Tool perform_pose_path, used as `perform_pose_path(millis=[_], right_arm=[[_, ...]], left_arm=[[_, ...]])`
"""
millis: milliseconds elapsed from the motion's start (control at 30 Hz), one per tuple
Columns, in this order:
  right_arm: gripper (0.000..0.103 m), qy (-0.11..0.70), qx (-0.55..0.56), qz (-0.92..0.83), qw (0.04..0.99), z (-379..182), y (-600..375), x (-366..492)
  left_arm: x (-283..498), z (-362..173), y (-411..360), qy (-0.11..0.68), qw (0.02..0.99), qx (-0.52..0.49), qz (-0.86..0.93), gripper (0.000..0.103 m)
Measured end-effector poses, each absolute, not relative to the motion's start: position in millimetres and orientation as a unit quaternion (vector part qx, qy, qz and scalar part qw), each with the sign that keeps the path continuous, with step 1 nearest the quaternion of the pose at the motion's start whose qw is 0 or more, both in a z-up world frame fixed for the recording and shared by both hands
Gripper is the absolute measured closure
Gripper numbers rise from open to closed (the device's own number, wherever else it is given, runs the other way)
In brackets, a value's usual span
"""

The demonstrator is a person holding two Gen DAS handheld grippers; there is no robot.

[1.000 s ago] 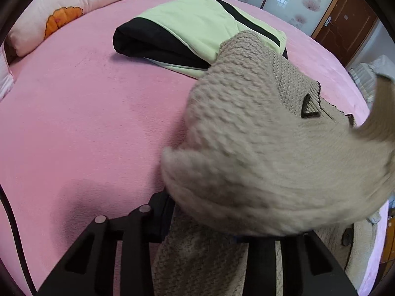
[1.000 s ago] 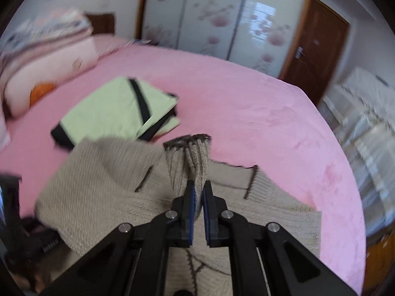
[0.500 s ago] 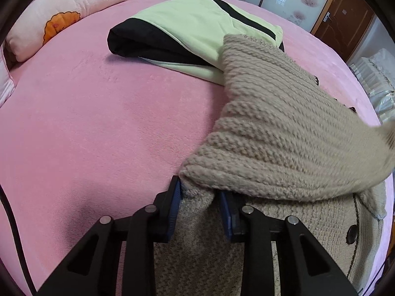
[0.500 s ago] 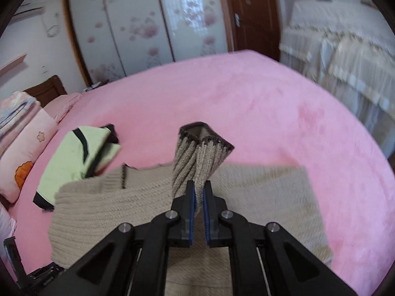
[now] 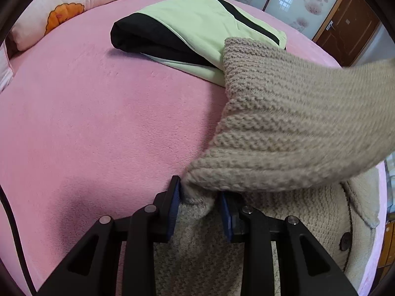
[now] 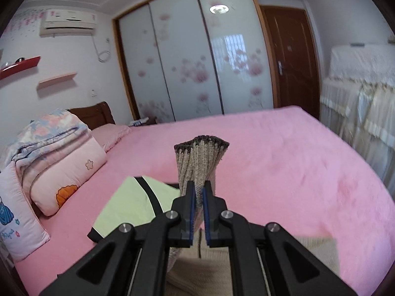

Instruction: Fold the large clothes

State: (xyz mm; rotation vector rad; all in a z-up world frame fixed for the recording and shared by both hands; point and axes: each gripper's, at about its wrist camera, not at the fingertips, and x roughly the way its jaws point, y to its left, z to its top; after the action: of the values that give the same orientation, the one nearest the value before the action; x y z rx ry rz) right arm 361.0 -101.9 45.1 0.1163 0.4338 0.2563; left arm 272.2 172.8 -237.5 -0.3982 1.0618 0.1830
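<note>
Here, cardigan cuff in right gripper, seemingly taut

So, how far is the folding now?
Done: a green and black garment lies folded on the pink bed. In hand: the beige cardigan. The left gripper pinches its edge low by the bed, and the right gripper is shut on the dark-trimmed cuff, held up off the bed. Left: laying the sleeve down and folding the body, which is spread out with its buttons showing.
</note>
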Motion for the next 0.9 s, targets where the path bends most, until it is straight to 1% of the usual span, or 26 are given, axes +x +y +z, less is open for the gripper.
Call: perform_pose_path(millis=[67, 200, 333, 467, 533, 567, 600, 633, 667, 700, 733, 767, 800, 833, 900], right_arm=[[0.098, 0.217, 0.052, 0.119, 0.967, 44, -103, 365], [0.098, 0.258, 0.066, 0.077, 0.961, 7, -134, 373], [0.098, 0.341, 0.102, 0.031, 0.934, -66, -193, 375], [0.095, 0.438, 0.104, 0.006, 0.893, -140, -230, 375], [0.094, 0.484, 0.089, -0.006, 0.87, -168, -243, 371], [0.094, 0.49, 0.085, -0.013, 0.867, -172, -246, 367], [0.094, 0.493, 0.088, -0.014, 0.866, -176, -251, 360], [0.093, 0.491, 0.1, -0.006, 0.865, -174, -260, 355], [0.092, 0.49, 0.111, -0.001, 0.865, -170, -266, 352], [0.085, 0.489, 0.123, 0.004, 0.864, -166, -274, 349], [0.074, 0.485, 0.134, 0.009, 0.864, -160, -283, 346], [0.068, 0.482, 0.139, 0.01, 0.865, -154, -288, 345], [0.06, 0.479, 0.142, 0.011, 0.866, -150, -292, 345], [0.055, 0.475, 0.146, 0.014, 0.868, -145, -296, 346], [0.053, 0.47, 0.148, 0.02, 0.87, -140, -296, 349]], left_arm=[[272, -237, 172, 0.503, 0.84, -0.186, 0.086, 0.075], [273, -236, 168, 0.503, 0.842, -0.176, 0.089, 0.075], [273, -236, 165, 0.506, 0.842, -0.166, 0.09, 0.075], [274, -236, 161, 0.511, 0.842, -0.146, 0.092, 0.075], [274, -233, 158, 0.518, 0.841, -0.13, 0.085, 0.071], [275, -232, 156, 0.522, 0.841, -0.121, 0.08, 0.07], [275, -230, 154, 0.527, 0.84, -0.109, 0.072, 0.066], [274, -226, 153, 0.532, 0.839, -0.096, 0.062, 0.057], [273, -223, 153, 0.535, 0.838, -0.09, 0.052, 0.052], [270, -217, 155, 0.534, 0.839, -0.093, 0.04, 0.046], [267, -208, 158, 0.529, 0.842, -0.101, 0.025, 0.045], [265, -201, 161, 0.525, 0.844, -0.109, 0.012, 0.044], [263, -191, 166, 0.518, 0.847, -0.119, -0.002, 0.04], [264, -184, 168, 0.511, 0.85, -0.126, -0.008, 0.032], [272, -171, 170, 0.493, 0.859, -0.138, -0.01, 0.024]])
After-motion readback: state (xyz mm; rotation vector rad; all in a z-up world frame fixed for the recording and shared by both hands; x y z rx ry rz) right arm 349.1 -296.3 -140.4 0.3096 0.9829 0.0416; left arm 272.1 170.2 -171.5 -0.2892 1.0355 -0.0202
